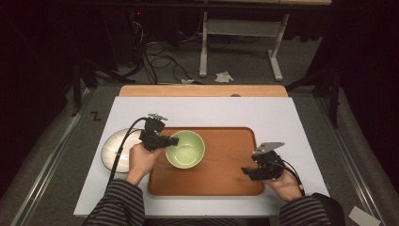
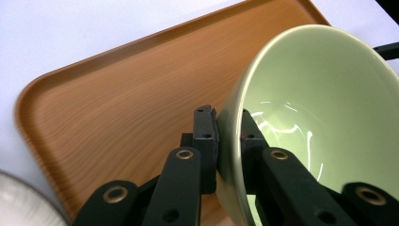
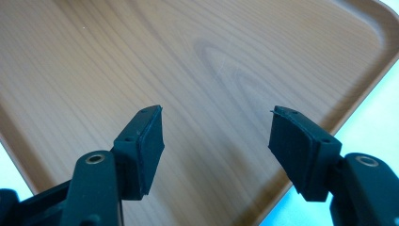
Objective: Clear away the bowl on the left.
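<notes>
A pale green bowl [image 1: 185, 149] sits over the left part of a wooden tray [image 1: 226, 165]. My left gripper [image 1: 173, 141] is shut on the bowl's left rim. In the left gripper view the bowl [image 2: 324, 108] is tilted, its wall pinched between the two black pads, one outside and one inside the rim, with the tray [image 2: 117, 94] below. My right gripper [image 1: 245, 171] hovers over the tray's right end. In the right gripper view it [image 3: 216, 141] stands open with nothing between its pads, and only the tray's wood [image 3: 211, 61] lies under it.
A white ribbed plate [image 1: 115, 149] lies left of the tray, under my left hand. Tray and plate rest on a white sheet [image 1: 207, 113] over a wooden tabletop. Beyond the table's far edge are cables and white metal legs on the floor.
</notes>
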Demonstrator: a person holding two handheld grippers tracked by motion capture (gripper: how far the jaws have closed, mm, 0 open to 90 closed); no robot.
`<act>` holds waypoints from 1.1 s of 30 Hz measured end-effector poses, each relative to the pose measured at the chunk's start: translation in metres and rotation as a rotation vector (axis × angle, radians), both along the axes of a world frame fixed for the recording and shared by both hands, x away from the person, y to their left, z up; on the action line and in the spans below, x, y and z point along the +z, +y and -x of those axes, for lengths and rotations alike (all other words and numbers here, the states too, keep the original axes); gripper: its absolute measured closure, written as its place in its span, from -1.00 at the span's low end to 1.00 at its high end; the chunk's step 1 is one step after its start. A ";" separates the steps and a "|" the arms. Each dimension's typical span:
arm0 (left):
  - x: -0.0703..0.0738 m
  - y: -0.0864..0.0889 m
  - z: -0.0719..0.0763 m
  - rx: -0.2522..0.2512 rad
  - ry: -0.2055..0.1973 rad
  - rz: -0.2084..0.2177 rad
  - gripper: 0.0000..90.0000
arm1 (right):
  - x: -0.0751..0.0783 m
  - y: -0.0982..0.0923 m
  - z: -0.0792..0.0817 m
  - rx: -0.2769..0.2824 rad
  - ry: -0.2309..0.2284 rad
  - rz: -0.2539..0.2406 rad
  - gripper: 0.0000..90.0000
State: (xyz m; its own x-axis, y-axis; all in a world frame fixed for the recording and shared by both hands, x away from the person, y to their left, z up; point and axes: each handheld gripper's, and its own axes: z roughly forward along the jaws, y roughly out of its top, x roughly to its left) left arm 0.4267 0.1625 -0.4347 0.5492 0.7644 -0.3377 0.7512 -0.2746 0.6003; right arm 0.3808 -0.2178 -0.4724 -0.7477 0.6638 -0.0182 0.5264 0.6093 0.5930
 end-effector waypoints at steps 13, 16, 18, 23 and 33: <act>-0.005 -0.016 -0.003 -0.042 0.019 -0.015 0.84 | 0.000 0.000 0.000 0.000 -0.003 0.000 -0.17; -0.006 -0.021 -0.004 -0.052 0.019 -0.014 0.84 | 0.000 -0.001 0.000 0.001 -0.003 -0.003 -0.17; -0.007 -0.025 -0.005 -0.057 0.023 -0.012 0.84 | 0.000 0.000 0.000 0.000 0.000 -0.001 -0.17; -0.010 -0.034 -0.008 -0.072 0.033 -0.022 0.84 | 0.000 -0.001 0.000 0.002 -0.002 -0.002 -0.17; -0.018 -0.055 -0.014 -0.104 0.051 -0.040 0.84 | 0.000 -0.001 0.000 0.003 -0.002 -0.002 -0.18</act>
State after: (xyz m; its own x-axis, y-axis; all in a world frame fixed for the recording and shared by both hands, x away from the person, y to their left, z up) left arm 0.4411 0.1074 -0.4524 0.6093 0.7176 -0.3374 0.7465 -0.3756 0.5493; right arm 0.3808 -0.2187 -0.4722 -0.7495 0.6618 -0.0187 0.5235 0.6097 0.5952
